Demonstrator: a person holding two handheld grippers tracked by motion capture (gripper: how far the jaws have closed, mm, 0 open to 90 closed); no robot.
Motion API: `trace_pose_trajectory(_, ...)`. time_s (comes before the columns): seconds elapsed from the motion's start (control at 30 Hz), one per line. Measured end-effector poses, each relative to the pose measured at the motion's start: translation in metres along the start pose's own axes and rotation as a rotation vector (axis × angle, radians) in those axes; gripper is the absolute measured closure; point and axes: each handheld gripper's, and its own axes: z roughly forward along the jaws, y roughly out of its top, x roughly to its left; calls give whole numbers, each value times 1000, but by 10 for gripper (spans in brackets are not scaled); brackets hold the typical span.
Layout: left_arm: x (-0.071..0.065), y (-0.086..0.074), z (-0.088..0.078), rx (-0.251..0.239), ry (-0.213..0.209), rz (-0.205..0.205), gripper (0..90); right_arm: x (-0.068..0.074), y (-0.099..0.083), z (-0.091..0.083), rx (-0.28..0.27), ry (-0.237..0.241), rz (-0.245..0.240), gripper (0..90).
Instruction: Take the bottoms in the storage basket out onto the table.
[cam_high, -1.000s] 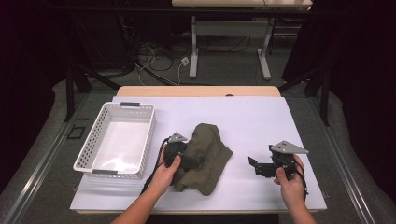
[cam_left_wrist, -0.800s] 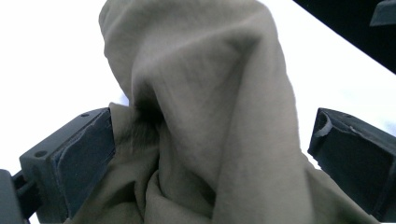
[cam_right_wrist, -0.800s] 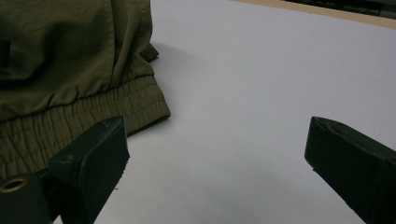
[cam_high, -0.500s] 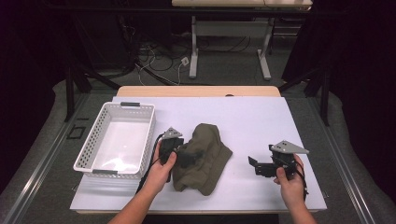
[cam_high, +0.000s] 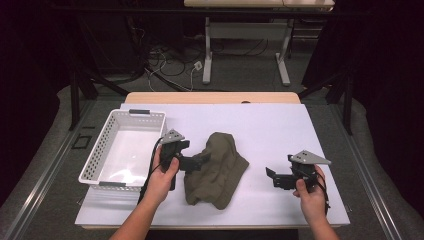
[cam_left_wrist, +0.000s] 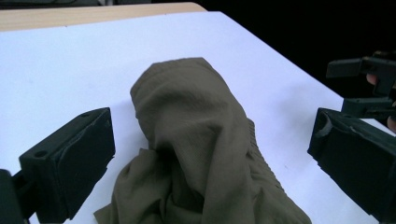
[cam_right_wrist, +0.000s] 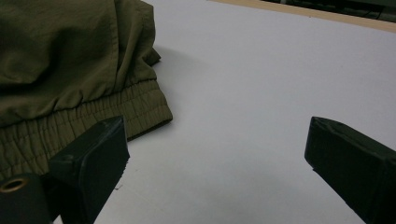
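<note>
From the high view, a crumpled olive-green garment (cam_high: 215, 169) lies on the white bench (cam_high: 280, 130), just right of a white perforated basket (cam_high: 125, 150). The left tongs (cam_high: 200, 161) sit at the garment's left edge; the right tongs (cam_high: 271, 176) hover well apart from it, to its right.

In the left gripper view, the left tongs (cam_left_wrist: 210, 172) are spread wide, with the garment (cam_left_wrist: 196, 140) bunched between the jaws.

In the right gripper view, the right tongs (cam_right_wrist: 217, 163) are spread over bare bench (cam_right_wrist: 261, 93), the garment's elastic hem (cam_right_wrist: 93, 116) beside the left jaw.
</note>
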Motion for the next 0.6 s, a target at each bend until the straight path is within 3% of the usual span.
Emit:
trace_pose_trajectory(0.23, 3, 6, -10, -11, -7, -3, 4, 0, 0, 0, -4, 6, 1, 59)
trace_pose_trajectory(0.5, 9, 10, -21, -24, 13, 5, 4, 0, 2, -1, -7, 10, 1, 59)
trace_pose_trajectory(0.6, 12, 12, -26, -38, 21, -10, 4, 1, 2, -2, -9, 10, -5, 59)
